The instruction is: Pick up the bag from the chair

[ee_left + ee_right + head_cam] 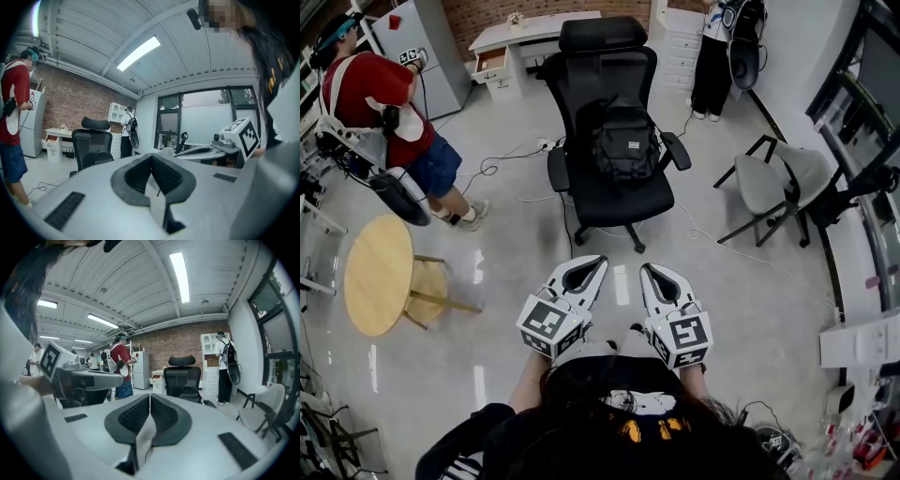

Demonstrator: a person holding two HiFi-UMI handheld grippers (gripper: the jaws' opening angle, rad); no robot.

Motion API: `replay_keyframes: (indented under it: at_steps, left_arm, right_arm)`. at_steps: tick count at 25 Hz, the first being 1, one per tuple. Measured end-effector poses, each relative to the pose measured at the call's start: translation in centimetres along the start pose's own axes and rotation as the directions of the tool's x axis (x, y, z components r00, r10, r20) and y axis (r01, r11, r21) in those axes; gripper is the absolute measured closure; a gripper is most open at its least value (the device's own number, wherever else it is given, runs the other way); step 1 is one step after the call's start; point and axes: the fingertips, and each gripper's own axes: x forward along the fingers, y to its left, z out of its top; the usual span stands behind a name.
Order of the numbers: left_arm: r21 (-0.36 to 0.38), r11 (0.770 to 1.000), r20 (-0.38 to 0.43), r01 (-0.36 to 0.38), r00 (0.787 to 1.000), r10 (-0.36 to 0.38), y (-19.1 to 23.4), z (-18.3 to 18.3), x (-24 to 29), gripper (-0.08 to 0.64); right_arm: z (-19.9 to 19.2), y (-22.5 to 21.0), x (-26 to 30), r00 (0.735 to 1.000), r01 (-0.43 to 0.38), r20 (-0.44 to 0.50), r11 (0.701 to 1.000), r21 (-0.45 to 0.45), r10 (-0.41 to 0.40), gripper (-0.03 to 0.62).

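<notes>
A black backpack [624, 142] leans upright on the seat of a black office chair [609, 66] in the middle of the room. The chair [92, 143] shows small and far in the left gripper view and as the chair [183, 376] in the right gripper view. My left gripper [592, 262] and right gripper [650, 269] are held side by side near my body, well short of the chair. Both are shut with nothing between their jaws. The left gripper [151, 156] and right gripper [150, 395] have their pads pressed together.
A round wooden table [378, 274] stands at the left. A grey chair [773, 183] sits at the right. A person in a red shirt [380, 98] stands at the far left, another person [712, 56] by the back wall. Cables [502, 159] lie on the floor near the chair.
</notes>
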Motion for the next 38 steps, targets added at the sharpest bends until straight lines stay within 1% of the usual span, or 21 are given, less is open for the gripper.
replay_keyframes:
  at_steps: [5, 9, 15, 18, 21, 24, 27, 31, 35, 38]
  left_arm:
    - [-0.017, 1.000, 0.007, 0.006, 1.000, -0.006, 0.7, -0.2, 0.5, 0.555]
    - [-0.031, 0.999, -0.001, -0.005, 1.000, 0.005, 1.6, -0.8, 1.2, 0.555]
    - [-0.046, 0.998, -0.019, -0.049, 0.999, 0.048, 4.3, -1.8, 2.5, 0.555]
    - [-0.054, 0.996, -0.035, -0.075, 0.997, 0.074, 5.8, -2.3, 3.9, 0.555]
    - [-0.044, 0.995, -0.049, -0.088, 0.995, 0.086, 7.1, -2.2, 6.2, 0.555]
    - [-0.027, 0.995, -0.057, -0.094, 0.994, 0.092, 8.7, -1.6, 9.8, 0.555]
    - [0.001, 0.996, -0.052, -0.091, 0.994, 0.091, 10.1, 0.0, 13.3, 0.555]
    - [0.024, 0.993, -0.044, -0.118, 0.992, 0.119, 12.2, 1.8, 16.8, 0.555]
    - [0.032, 0.989, -0.069, -0.142, 0.987, 0.144, 13.7, 1.5, 19.3, 0.555]
    - [0.026, 0.987, -0.069, -0.157, 0.985, 0.159, 14.4, 1.4, 20.9, 0.555]
  right_arm:
    - [0.4, -0.7, 0.6, 1.000, 0.015, -0.016, 1.000, -0.016, -0.015, 0.584]
    - [0.2, -1.5, 1.7, 1.000, 0.010, -0.026, 1.000, -0.022, -0.011, 0.584]
    - [-0.1, -2.7, 5.0, 0.999, -0.030, -0.032, 0.999, -0.019, 0.029, 0.584]
    - [-0.4, -4.0, 6.8, 0.998, -0.048, -0.036, 0.999, -0.010, 0.048, 0.584]
    - [-0.1, -6.2, 8.9, 0.998, -0.062, -0.029, 0.998, -0.001, 0.062, 0.584]
    - [0.5, -9.3, 11.1, 0.998, -0.065, -0.024, 0.998, -0.002, 0.065, 0.584]
    - [1.6, -12.9, 13.0, 0.998, -0.059, -0.005, 0.998, 0.010, 0.059, 0.584]
    - [2.8, -17.0, 15.2, 0.999, -0.049, 0.019, 0.998, 0.036, 0.048, 0.584]
    - [2.6, -19.7, 17.2, 0.998, -0.065, 0.017, 0.997, 0.053, 0.064, 0.584]
    - [2.5, -21.0, 18.2, 0.997, -0.082, 0.015, 0.995, 0.053, 0.081, 0.584]
